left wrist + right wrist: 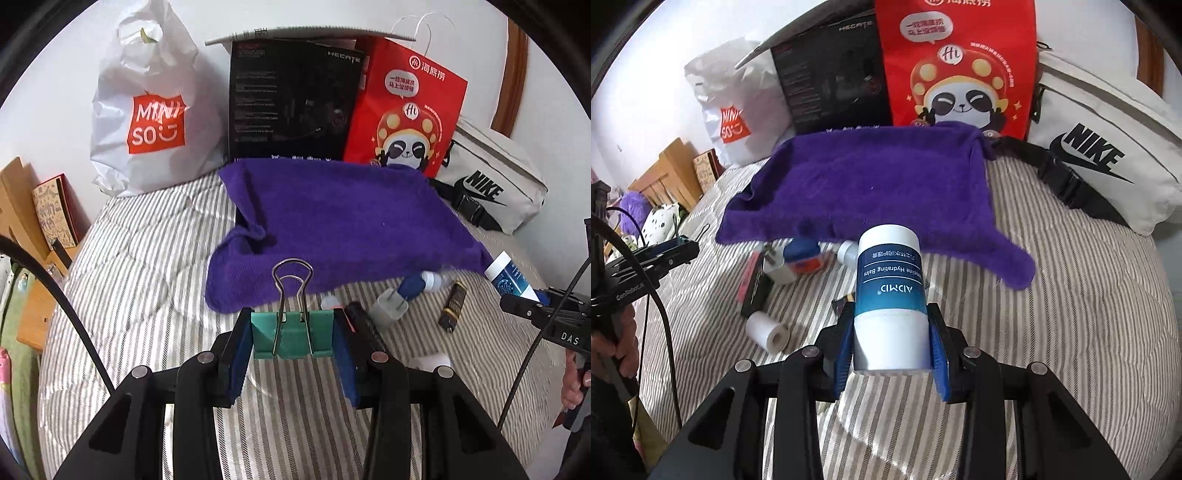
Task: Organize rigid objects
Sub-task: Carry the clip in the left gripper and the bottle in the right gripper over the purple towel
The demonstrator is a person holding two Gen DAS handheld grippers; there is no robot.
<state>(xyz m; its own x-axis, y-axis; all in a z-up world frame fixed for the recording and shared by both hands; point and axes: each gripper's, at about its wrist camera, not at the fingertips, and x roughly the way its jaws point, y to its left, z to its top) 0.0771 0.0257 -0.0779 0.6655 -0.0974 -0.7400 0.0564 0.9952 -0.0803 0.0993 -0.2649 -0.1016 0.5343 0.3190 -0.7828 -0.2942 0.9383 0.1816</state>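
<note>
My left gripper (pixel 293 332) is shut on a green binder clip (pixel 293 334), its wire handles pointing up, lifted above the striped bedcover. My right gripper (pixel 891 332) is shut on a white and blue balm tube (pixel 890 295), cap pointing away; the same balm tube (pixel 508 277) shows at the right edge of the left wrist view. A purple towel (pixel 343 229) lies spread ahead. Along its near edge lie a white plug adapter (pixel 389 308), a blue-and-white bottle (pixel 419 284), a battery (pixel 452 306), a black flat item (pixel 753 288) and a small white roll (pixel 767 329).
Against the wall stand a white Miniso bag (pixel 147 110), a black box (pixel 291 99), a red panda bag (pixel 406 110) and a white Nike pouch (pixel 495 184). A wooden bedside shelf (pixel 22 221) stands left. A hand (pixel 617 343) holds the left gripper's handle.
</note>
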